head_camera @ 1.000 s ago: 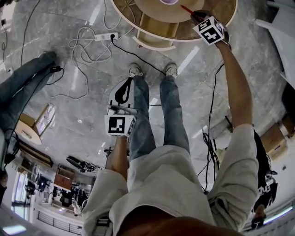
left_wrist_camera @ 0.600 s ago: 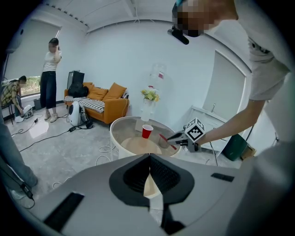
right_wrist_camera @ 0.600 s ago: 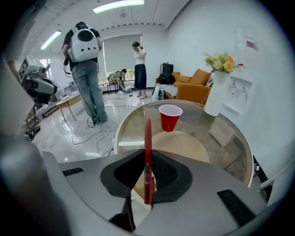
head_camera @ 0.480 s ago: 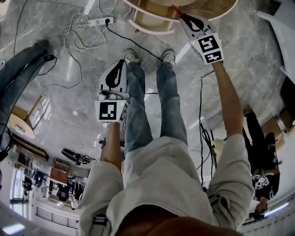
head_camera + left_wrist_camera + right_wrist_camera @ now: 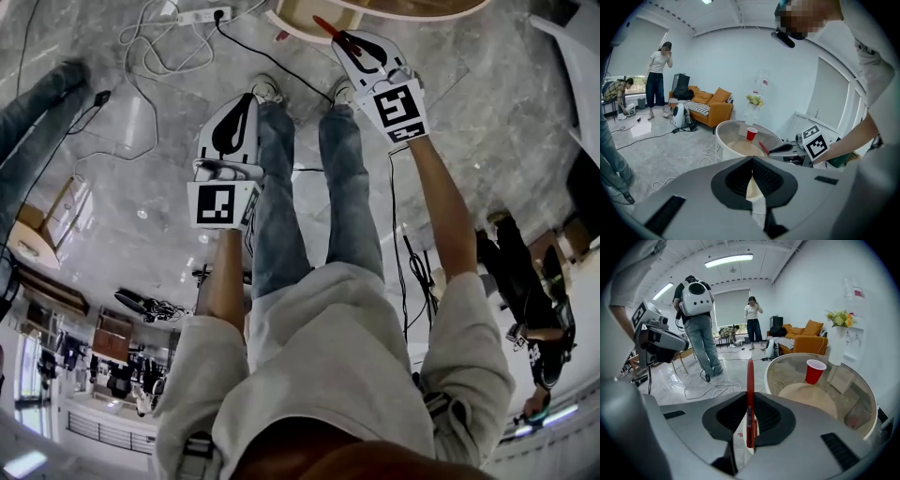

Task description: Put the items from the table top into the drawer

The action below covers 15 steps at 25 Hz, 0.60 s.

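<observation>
Marble floor [image 5: 112, 216] underfoot; we hold red pen [image 5: 750, 399] pinched in right gripper [image 5: 341, 38] near round table [image 5: 787, 363] for stowing; left gripper [image 5: 246, 100] closed, empty, spare.

the table [image 5: 422, 7] runs off the head view's top edge; only its near rim shows. by that rim, the red pen [image 5: 324, 24] is half hidden inside the right gripper [image 5: 349, 40].

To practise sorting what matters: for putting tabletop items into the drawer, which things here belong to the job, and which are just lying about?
Job: slim red plastic pen, red plastic cup, round glass-topped table.
Lying about: orange fabric sofa, white power strip.
</observation>
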Each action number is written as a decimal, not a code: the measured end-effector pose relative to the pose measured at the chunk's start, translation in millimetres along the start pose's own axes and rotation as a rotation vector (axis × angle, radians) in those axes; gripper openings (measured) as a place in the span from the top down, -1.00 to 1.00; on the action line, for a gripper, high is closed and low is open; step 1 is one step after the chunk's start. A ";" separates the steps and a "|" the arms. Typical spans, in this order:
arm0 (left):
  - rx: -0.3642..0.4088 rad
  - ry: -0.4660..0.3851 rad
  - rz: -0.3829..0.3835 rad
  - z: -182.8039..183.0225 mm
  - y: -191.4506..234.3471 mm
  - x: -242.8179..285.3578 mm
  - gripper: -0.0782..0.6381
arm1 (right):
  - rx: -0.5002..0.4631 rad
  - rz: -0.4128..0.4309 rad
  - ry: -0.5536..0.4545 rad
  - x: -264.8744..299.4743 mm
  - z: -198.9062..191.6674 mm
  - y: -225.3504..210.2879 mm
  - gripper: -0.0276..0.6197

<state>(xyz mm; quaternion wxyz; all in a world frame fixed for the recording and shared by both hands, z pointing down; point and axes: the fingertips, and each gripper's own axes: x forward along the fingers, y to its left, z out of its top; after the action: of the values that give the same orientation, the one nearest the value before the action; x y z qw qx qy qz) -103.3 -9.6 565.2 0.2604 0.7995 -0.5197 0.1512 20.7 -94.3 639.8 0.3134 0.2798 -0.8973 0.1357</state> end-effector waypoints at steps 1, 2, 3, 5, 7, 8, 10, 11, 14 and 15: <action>-0.007 -0.001 0.001 -2.8 2.8 -1.5 0.74 | 0.002 0.003 0.006 5.9 -2.1 5.4 0.71; -0.016 -0.001 0.003 -6.6 6.0 -2.7 0.74 | 0.008 0.006 0.014 12.6 -5.2 10.3 0.71; -0.027 0.001 0.006 -11.2 9.2 -3.5 0.74 | 0.013 0.009 0.024 20.0 -9.8 14.6 0.71; -0.049 0.005 0.014 -20.2 15.9 -3.7 0.74 | 0.018 0.016 0.055 36.3 -22.5 21.4 0.71; -0.062 0.004 0.019 -26.4 23.9 -2.8 0.74 | 0.020 0.020 0.087 54.3 -36.9 25.3 0.71; -0.066 0.001 0.021 -29.3 28.2 -2.6 0.74 | 0.020 0.019 0.103 63.0 -44.5 26.5 0.71; -0.074 0.002 0.027 -37.2 37.2 -3.3 0.74 | 0.023 0.009 0.136 78.5 -61.1 28.7 0.71; -0.079 0.005 0.031 -41.6 42.4 -3.7 0.74 | 0.028 0.003 0.152 86.0 -70.0 29.3 0.71; -0.090 0.009 0.045 -53.4 63.7 -3.1 0.74 | 0.043 -0.016 0.204 114.9 -97.8 26.6 0.71; -0.093 0.012 0.051 -57.4 71.8 -2.9 0.74 | 0.048 -0.021 0.224 126.3 -107.6 25.0 0.71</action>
<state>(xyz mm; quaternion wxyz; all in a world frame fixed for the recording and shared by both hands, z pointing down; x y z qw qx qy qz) -168.1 2.2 629.3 0.2964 0.7720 -0.5449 0.1384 -23.3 -81.8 801.3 0.4065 0.2796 -0.8501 0.1844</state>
